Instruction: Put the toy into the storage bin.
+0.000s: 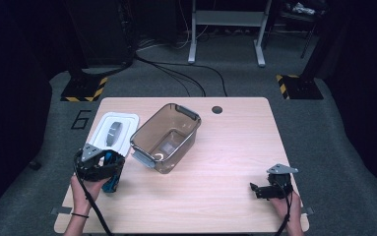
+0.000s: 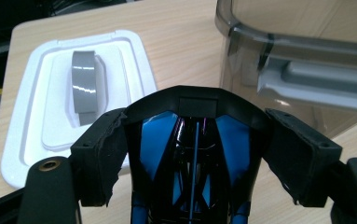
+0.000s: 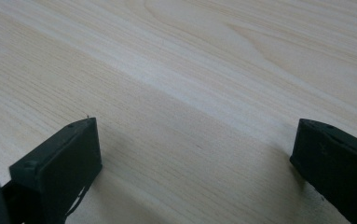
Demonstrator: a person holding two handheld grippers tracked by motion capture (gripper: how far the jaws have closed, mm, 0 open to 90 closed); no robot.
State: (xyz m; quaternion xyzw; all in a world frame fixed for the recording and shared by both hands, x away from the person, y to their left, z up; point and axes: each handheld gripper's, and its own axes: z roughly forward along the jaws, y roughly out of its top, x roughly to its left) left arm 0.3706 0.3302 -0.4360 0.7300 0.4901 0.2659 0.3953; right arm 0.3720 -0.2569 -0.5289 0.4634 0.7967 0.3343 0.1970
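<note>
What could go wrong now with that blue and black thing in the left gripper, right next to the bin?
1. The left gripper clamps the blue and black object close to the clear bin; it might knock the bin's latch on the way in.
2. The glossy object could slip from the pads.
3. Swinging left might hit the white lid and its grey handle.

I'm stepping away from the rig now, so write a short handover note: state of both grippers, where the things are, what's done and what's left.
Left gripper: jaws shut on the blue and black object, held just above the table beside the bin's near-left corner.
Right gripper: jaws open, nothing between them, low over the table's near right.
Clear plastic bin: open, mid-table, apparently with nothing inside.
White lid: flat on the table left of the bin, grey handle up.
Done: object picked up.
Left, probably: put the object in the bin, then perhaps fit the lid.
</note>
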